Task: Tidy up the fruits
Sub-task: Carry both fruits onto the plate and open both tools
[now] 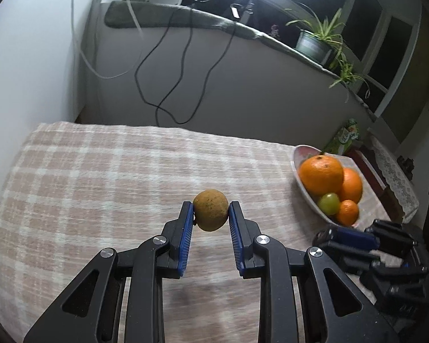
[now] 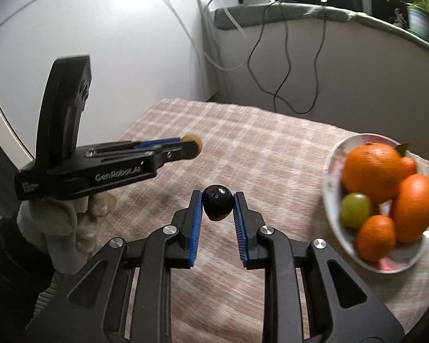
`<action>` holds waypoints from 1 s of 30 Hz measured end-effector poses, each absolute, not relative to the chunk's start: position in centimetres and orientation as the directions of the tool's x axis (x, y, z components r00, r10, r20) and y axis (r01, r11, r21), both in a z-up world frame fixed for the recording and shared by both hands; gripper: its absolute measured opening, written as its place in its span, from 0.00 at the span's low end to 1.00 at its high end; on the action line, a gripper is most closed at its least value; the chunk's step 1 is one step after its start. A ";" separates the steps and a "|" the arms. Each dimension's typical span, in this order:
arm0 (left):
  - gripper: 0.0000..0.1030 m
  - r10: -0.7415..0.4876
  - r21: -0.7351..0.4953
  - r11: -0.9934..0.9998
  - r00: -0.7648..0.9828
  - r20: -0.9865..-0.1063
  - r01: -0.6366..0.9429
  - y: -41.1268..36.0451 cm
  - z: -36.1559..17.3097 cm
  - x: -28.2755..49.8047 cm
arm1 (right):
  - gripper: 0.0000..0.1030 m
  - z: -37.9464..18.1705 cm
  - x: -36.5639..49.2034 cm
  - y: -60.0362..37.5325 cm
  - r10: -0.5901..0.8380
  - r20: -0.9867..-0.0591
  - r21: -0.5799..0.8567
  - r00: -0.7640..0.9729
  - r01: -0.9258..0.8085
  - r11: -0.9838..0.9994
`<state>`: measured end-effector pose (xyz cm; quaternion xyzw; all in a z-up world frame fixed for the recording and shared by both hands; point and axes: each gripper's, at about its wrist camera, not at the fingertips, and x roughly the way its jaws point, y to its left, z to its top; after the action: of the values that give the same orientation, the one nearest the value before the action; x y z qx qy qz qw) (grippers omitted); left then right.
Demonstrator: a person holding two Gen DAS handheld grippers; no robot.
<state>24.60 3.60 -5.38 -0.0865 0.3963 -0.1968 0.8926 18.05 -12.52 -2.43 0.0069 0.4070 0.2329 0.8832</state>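
Both clenched: left hand-held gripper [image 1: 210, 214] pinching brown fruit [image 1: 210, 210], right hand-held gripper [image 2: 216, 207] pinching dark fruit [image 2: 217, 206]; tip-only grips risk slipping short of the bowl [image 2: 333, 160] to their right.

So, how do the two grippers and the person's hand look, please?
Both the left gripper and right gripper are black, with blue ribbed pads and silver pivot screws. The left one carries white "GenRobot.AI" lettering. The left hand wears a pale glove and dark sleeve.

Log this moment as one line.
left gripper: shut on brown fruit | right gripper: shut on dark fruit | bowl: oranges, green fruit
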 end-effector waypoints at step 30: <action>0.23 -0.513 -0.287 0.847 0.547 -0.662 0.448 -9.0 -3.4 23.6 | 0.22 1.4 20.6 -28.3 0.279 -0.672 0.181 0.686 -0.213 0.960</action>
<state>23.61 -8.97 -3.42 -0.0421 0.3897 -0.2736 0.8783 20.55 -28.27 1.37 0.0443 0.3726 0.1341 0.9172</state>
